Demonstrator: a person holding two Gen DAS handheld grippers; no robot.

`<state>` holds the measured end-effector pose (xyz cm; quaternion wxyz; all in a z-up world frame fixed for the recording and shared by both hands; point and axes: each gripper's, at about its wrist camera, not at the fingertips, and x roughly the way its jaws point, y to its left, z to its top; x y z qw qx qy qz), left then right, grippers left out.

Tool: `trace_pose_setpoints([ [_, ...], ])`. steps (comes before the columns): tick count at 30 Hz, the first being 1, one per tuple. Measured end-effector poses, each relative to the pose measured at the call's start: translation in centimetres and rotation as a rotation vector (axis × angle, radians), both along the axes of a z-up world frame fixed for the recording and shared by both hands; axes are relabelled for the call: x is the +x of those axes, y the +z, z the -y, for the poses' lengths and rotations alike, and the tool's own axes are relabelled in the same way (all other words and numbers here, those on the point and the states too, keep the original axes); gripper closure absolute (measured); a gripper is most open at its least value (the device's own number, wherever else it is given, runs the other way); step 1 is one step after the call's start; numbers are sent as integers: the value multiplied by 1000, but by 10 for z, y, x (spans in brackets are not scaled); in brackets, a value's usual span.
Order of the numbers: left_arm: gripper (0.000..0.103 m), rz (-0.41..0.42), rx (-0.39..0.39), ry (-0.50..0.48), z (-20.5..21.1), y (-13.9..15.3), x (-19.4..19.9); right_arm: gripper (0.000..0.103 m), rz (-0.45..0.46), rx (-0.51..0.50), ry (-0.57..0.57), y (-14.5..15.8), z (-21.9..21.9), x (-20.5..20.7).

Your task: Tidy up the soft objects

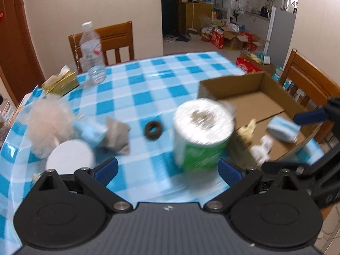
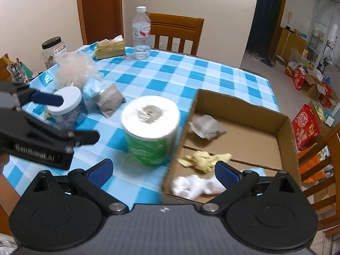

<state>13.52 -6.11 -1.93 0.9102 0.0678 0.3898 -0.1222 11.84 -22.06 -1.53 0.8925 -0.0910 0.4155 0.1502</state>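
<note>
Left tongs (image 1: 167, 170): spread wide, holding nothing — they hung low over the checked bench (image 1: 148, 85).
Right tongs (image 2: 162, 171): also wide open and empty, straddling the near-left corner of the cardboard box (image 2: 284, 125).
Paper roll (image 1: 201, 131): it stood on end on the bench, hollow core up, green wrapper round the lower half, just left of the box wall — whether touching it, I could not tell through the blur.
Bearing from my left tongs: the roll sat ahead and a little right of centre, close to the right-hand pad.
Bearing from my right tongs: ahead and left of centre, the box wall between the roll and my right-hand pad.
Long axis: upright, so I judged a sideways squeeze across the round body would suit.
Nearer hand: both looked close — too even to call; the left had the clearer line.
Already in the box: a yellow cloth (image 2: 204, 159), a white wad (image 2: 195, 186), a grey pouch (image 2: 207, 126).
Still out on the bench: a fluffy puff (image 1: 50, 123), a blue pack (image 1: 91, 130), another grey pouch (image 1: 116, 136), a brown ring (image 1: 153, 130).
</note>
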Motion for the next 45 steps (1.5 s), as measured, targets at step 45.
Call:
trace_pose_setpoints([
  [45,3,-128,-9,521,-261,-85,81,0,-72,-72,216,-23,-190,77],
])
